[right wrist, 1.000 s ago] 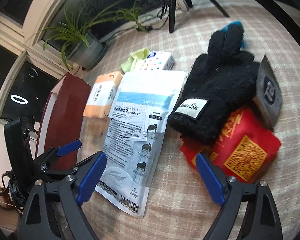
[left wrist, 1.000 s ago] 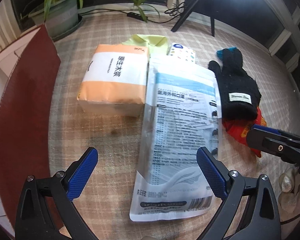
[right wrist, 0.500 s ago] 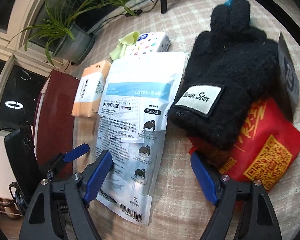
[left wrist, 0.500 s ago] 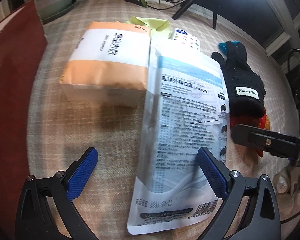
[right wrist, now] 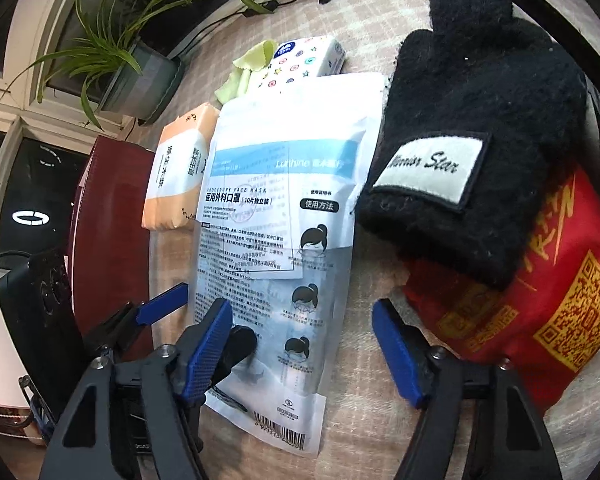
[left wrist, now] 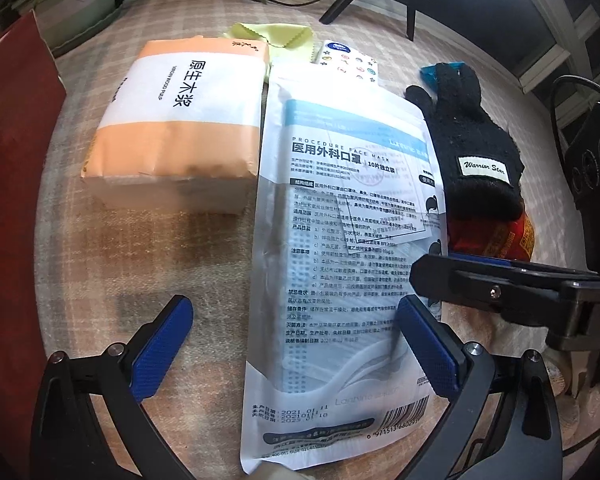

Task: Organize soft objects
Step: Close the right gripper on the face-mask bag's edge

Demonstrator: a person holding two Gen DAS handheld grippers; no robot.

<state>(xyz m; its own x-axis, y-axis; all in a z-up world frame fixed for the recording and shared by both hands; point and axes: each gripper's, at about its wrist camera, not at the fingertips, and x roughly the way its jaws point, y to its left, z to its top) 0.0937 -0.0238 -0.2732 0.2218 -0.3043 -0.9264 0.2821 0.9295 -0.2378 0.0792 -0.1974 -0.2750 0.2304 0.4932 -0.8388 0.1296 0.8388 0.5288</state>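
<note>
Evidently barely begun: flat white-and-blue plastic face-mask pouch [left wrist: 348, 248] mid-frame, orange-and-white tissue pack [left wrist: 180, 128] upper left, black knitted glove [right wrist: 472, 128] atop red packet [right wrist: 540, 300] at right, all unsorted. Left gripper [left wrist: 296, 344] and right gripper [right wrist: 304, 352] spread wide, grasping nothing.

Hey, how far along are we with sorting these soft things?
Nothing looks sorted yet. The orange tissue pack, white face-mask pouch, black knitted glove and red packet all lie spread on the checked cloth. Nothing is in hand: the left gripper and right gripper are open, both near the pouch. Every item remains.
</note>
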